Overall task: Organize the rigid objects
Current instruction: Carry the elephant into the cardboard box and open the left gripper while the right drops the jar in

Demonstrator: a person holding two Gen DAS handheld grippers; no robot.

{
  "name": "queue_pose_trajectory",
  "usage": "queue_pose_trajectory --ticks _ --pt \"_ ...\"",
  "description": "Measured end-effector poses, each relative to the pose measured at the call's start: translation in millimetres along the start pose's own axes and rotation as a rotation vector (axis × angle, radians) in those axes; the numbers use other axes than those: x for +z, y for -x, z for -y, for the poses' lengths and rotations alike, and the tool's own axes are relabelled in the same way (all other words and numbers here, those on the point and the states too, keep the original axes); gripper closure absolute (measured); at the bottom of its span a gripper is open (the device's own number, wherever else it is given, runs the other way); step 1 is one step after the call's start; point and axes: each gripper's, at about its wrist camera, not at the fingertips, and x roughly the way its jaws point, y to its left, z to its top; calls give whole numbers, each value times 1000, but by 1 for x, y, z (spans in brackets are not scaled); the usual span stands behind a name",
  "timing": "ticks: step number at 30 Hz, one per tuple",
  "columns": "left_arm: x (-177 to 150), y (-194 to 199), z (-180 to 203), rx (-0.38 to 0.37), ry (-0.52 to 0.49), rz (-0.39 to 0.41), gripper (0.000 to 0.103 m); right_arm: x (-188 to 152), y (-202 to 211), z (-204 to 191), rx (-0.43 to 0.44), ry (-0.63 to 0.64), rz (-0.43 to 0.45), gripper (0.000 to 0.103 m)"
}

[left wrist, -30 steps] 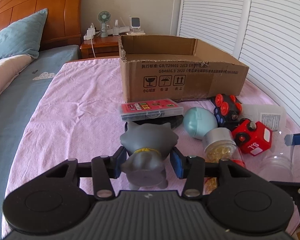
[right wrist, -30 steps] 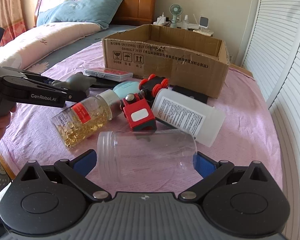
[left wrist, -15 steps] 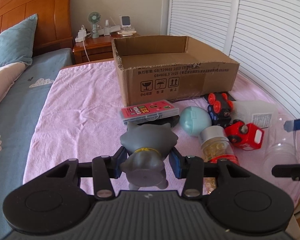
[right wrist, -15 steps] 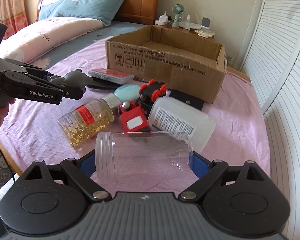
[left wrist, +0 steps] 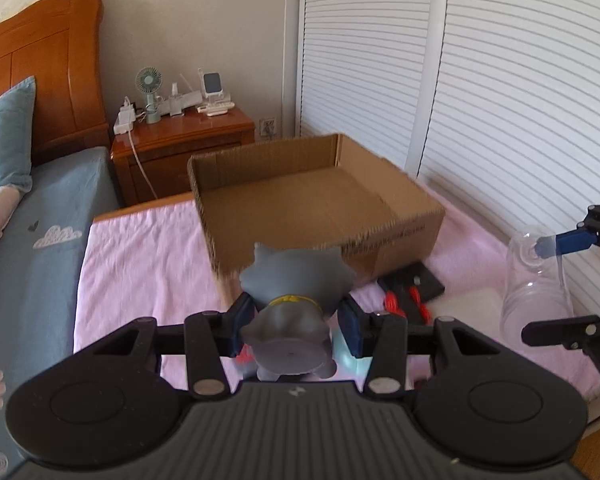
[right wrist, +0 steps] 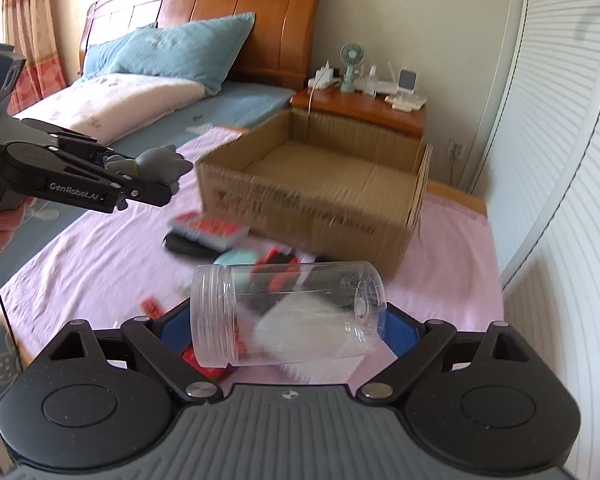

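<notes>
A: Count on boxes? 
B: One box (right wrist: 316, 200), open. 
A: Jars? 
B: One clear jar (right wrist: 288, 312). One grey figure (left wrist: 296, 300). 
A: Claws? 
B: Two: left claw (left wrist: 296, 320), right claw (right wrist: 288, 328). 
A: Bedside? 
B: One fan (right wrist: 351, 65), one nightstand (left wrist: 180, 148). 
A: On the bed? 
B: Two pillows: blue pillow (right wrist: 180, 52), white pillow (right wrist: 116, 100). One red case (right wrist: 210, 229); the rest is blurred, uncounted.

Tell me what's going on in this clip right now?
A person is tidying toys and containers off a pink bedspread into an open cardboard box. The left gripper is shut on a grey cat figurine, held in the air short of the box. The right gripper clamps an empty clear plastic jar lying sideways. Other items remain on the bed in front of the box.
</notes>
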Motion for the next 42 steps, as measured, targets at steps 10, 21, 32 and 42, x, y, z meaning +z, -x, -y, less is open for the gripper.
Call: queue_pose_trajectory --ticks 10,21,32,42 --pt "81 -80 -16 43 -44 -1 58 61 -37 42 -16 9 42 7" --pt "111 -145 -35 173 -7 23 10 79 -70 71 -21 -32 15 7" --pt "83 -93 -27 62 -18 -27 9 84 -69 59 -20 -30 4 7" --pt "54 -48 -16 60 -5 -15 9 102 -80 53 -8 -39 -21 7"
